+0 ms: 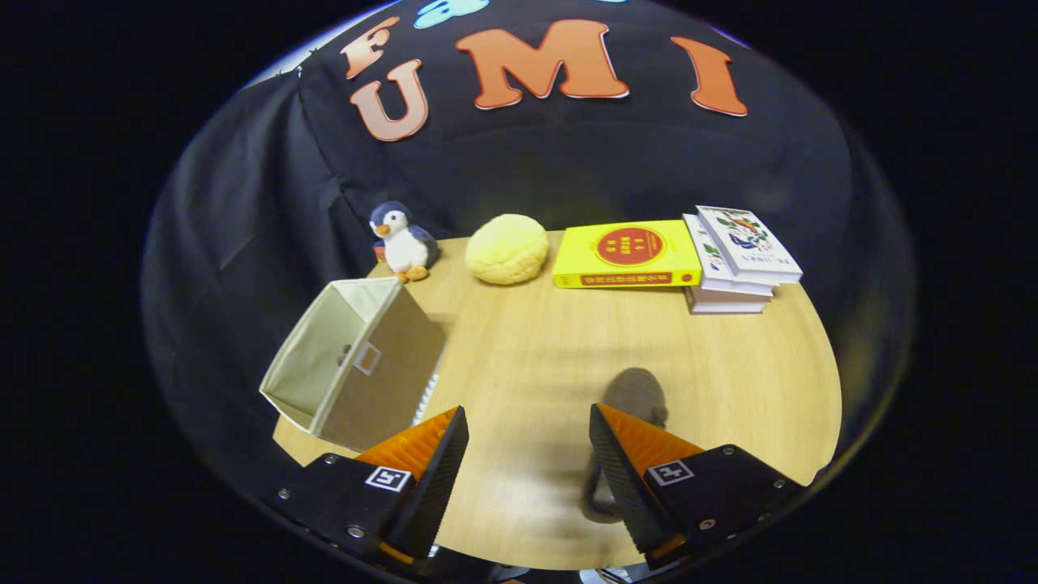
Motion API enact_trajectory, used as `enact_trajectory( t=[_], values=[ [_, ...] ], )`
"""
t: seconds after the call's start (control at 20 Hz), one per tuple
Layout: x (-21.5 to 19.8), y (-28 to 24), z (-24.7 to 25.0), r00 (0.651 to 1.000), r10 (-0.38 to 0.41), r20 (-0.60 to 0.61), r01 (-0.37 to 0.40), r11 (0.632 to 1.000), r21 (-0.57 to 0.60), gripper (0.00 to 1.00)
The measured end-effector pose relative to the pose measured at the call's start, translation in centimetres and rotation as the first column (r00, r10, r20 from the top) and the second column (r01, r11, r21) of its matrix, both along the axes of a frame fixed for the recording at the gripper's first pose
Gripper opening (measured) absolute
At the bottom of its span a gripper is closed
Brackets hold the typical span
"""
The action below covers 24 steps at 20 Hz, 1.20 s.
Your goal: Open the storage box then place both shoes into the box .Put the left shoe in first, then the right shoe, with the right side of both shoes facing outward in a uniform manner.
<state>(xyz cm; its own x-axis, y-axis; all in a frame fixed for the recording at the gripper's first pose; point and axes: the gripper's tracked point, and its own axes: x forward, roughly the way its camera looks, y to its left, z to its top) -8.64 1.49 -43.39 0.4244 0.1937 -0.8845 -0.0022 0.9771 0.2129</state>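
The tongs (527,458) stand spread wide over the pale wooden table (730,373), their ribbed black and orange fingers (438,470) pinching nothing, though a blurred grey shape, perhaps a shoe (636,397), lies partly hidden behind the right finger. Just beyond the left finger, near the table's edge, sits the beige fabric storage box (353,365), its open mouth facing up and to the left. Farther back stand a plush penguin (400,241), a bumpy yellow bun-shaped cushion (508,249), a yellow book (626,254) and stacked white books (738,259)
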Motion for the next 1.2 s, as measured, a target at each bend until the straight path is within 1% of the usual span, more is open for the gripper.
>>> enact_trajectory(
  t=[0.1,0.25,0.45,0.65,0.75,0.8,0.85,0.9,0.95,1.05,1.1,1.15,1.2],
  values=[
    [-1.7,-2.7,-2.0,0.999,-0.006,-0.032,0.005,0.999,-0.041,0.9],
    [-3.9,-5.5,-5.0,0.996,-0.02,-0.085,0.015,0.998,-0.06,0.9],
    [-6.1,-7.1,-8.7,0.989,-0.007,-0.148,-0.003,0.998,-0.067,0.9],
    [-6.0,-7.5,-12.0,0.987,0.007,-0.163,-0.019,0.997,-0.074,0.81],
    [-5.2,-8.1,-13.5,0.987,0.004,-0.158,-0.019,0.996,-0.093,0.75],
    [-4.8,-8.3,-14.1,0.988,-0.003,-0.158,-0.014,0.995,-0.101,0.68],
    [-4.4,-8.5,-14.5,0.987,-0.012,-0.158,-0.004,0.995,-0.102,0.64],
    [-4.3,-8.3,-14.9,0.986,-0.022,-0.163,0.007,0.996,-0.093,0.54],
    [-4.3,-8.1,-15.2,0.985,-0.031,-0.172,0.016,0.996,-0.088,0.5],
    [-4.5,-8.2,-15.7,0.98,-0.049,-0.192,0.03,0.994,-0.102,0.33],
    [-4.3,-8.4,-15.6,0.978,-0.068,-0.199,0.047,0.993,-0.108,0.21],
    [-4.3,-8.5,-15.5,0.974,-0.086,-0.209,0.064,0.992,-0.109,0.17],
    [-4.3,-8.3,-15.2,0.969,-0.106,-0.223,0.086,0.991,-0.1,0.1]
  ],
)
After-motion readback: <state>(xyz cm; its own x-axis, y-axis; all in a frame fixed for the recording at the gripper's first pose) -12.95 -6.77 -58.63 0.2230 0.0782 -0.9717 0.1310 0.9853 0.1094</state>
